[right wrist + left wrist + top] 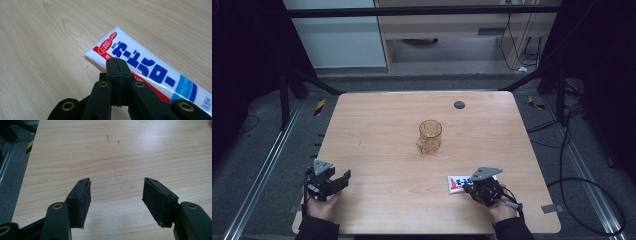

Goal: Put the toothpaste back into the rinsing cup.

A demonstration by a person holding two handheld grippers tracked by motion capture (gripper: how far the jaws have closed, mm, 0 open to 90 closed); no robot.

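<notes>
We find the right tongs (117,62) pressed together, empty, over the toothpaste tube (150,75) lying lower right, likely pre-grasp. Left tongs (116,195) gape wide above bare surface (125,150), idle.

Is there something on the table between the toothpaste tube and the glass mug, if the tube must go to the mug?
Nothing visible stands between them. The toothpaste tube lies near the table's front edge, under the right hand-held gripper, whose jaws are shut. The glass mug stands farther back at the middle, with bare table between.
</notes>
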